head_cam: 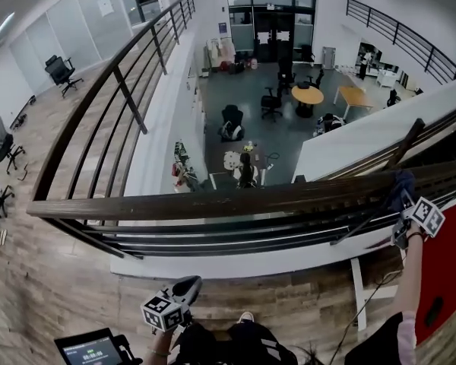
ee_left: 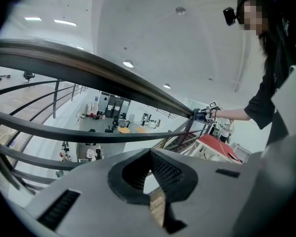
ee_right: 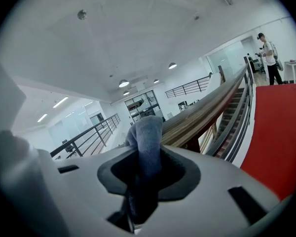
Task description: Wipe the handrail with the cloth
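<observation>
The dark wooden handrail [head_cam: 213,202] runs across the head view from left to right, above an open atrium. At its right end my right gripper [head_cam: 401,198] is shut on a blue-grey cloth [head_cam: 400,182] that rests against the top of the rail. In the right gripper view the cloth [ee_right: 146,137] stands up between the jaws, with the handrail [ee_right: 207,108] just behind it. My left gripper [head_cam: 187,286] hangs low near my body, below and well apart from the rail. Its jaws are shut with nothing in them [ee_left: 153,186], and the handrail [ee_left: 89,67] passes overhead.
Black horizontal bars [head_cam: 235,238] run under the rail. A red panel [head_cam: 444,265] and a white frame leg [head_cam: 359,295] stand at the right. A small screen [head_cam: 91,350] sits at bottom left. Office chairs [head_cam: 61,71] stand far left. A person [ee_right: 269,56] stands far off.
</observation>
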Available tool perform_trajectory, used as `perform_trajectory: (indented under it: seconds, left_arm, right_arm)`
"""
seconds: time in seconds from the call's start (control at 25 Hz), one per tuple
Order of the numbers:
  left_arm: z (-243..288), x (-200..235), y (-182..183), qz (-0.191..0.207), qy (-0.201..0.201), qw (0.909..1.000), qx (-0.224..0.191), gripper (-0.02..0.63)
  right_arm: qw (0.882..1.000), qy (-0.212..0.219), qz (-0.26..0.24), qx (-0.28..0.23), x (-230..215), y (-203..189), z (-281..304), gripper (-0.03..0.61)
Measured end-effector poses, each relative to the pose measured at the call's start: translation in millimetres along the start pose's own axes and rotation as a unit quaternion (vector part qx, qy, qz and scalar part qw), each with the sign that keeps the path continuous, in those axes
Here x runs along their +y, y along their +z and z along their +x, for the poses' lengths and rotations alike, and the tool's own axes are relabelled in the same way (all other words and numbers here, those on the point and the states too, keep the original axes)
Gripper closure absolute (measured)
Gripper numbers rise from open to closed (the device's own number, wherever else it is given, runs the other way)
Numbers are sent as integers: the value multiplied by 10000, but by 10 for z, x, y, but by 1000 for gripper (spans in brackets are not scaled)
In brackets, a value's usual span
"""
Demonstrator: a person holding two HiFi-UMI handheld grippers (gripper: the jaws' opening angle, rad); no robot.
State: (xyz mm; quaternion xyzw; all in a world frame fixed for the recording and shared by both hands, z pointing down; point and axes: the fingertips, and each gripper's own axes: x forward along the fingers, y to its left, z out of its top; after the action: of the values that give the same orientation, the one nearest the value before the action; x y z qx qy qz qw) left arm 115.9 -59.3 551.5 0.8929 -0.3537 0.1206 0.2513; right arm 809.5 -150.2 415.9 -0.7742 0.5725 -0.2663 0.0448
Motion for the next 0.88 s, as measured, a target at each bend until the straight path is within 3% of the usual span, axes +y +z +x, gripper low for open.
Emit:
perform_trajectory:
  seconds: [0.2,0.4,0.52,0.68,0.88]
  left_arm:
    - [-199,91,107,-70,132,9997,-191,614]
    - [-545,462,255,-214,238,9983,-489,614]
    - [-933,892,254,-110,250,9984,-502,614]
    - [-1323,1369,198,1,274,9980,-571,614]
    - [-1844,1850,186,-27,517,9969,-594,614]
  right_arm:
    - [9995,214,-97,-216,398,-203,-304,486]
    - [9974,606,-59,-378,1280,-749,-743,486]
    - [9943,1014,146,-294,2152,-1333,-1003,486]
    - [9878,1523,161,286,3213,-2231,-1221,486]
    - [9663,2402,58,924,4512,-3262,-1299,486]
